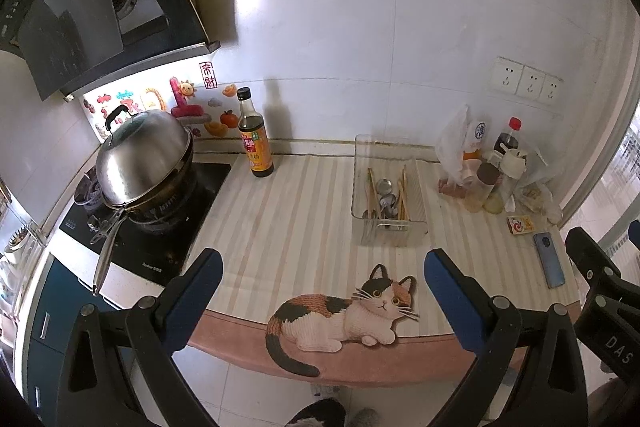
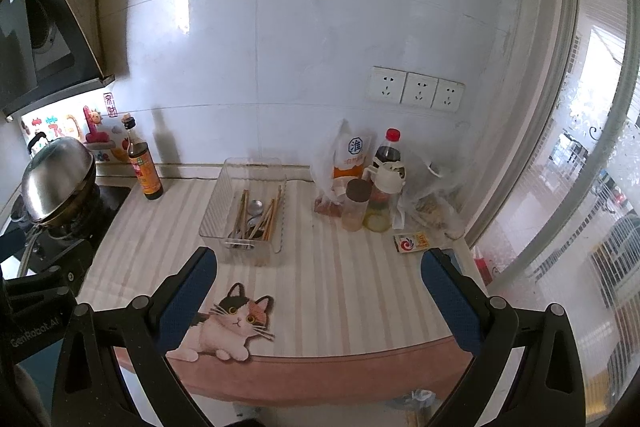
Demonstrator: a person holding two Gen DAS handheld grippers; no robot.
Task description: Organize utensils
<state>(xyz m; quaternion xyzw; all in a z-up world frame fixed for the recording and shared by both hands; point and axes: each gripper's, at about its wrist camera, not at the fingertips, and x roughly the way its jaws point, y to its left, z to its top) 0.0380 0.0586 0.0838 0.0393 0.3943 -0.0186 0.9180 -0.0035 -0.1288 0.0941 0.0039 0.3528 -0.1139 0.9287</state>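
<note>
A clear plastic bin (image 1: 416,227) (image 2: 212,215) stands on the striped counter mat, toward the wall. Inside lie wooden chopsticks (image 1: 403,193) (image 2: 241,209) and metal spoons (image 1: 385,185) (image 2: 255,206), mixed together. My left gripper (image 1: 320,263) is open and empty, held above the counter's front edge, short of the bin. My right gripper (image 2: 318,263) is open and empty, also near the front edge, with the bin ahead to its left. The right gripper's body shows at the right edge of the left wrist view (image 1: 600,291).
A covered steel wok (image 1: 140,163) sits on the stove at the left. A dark sauce bottle (image 1: 255,137) (image 2: 144,167) stands by the wall. Bottles and plastic bags (image 1: 488,167) (image 2: 372,187) crowd the back right. A phone (image 1: 550,259) and a small card box (image 2: 412,242) lie at the right.
</note>
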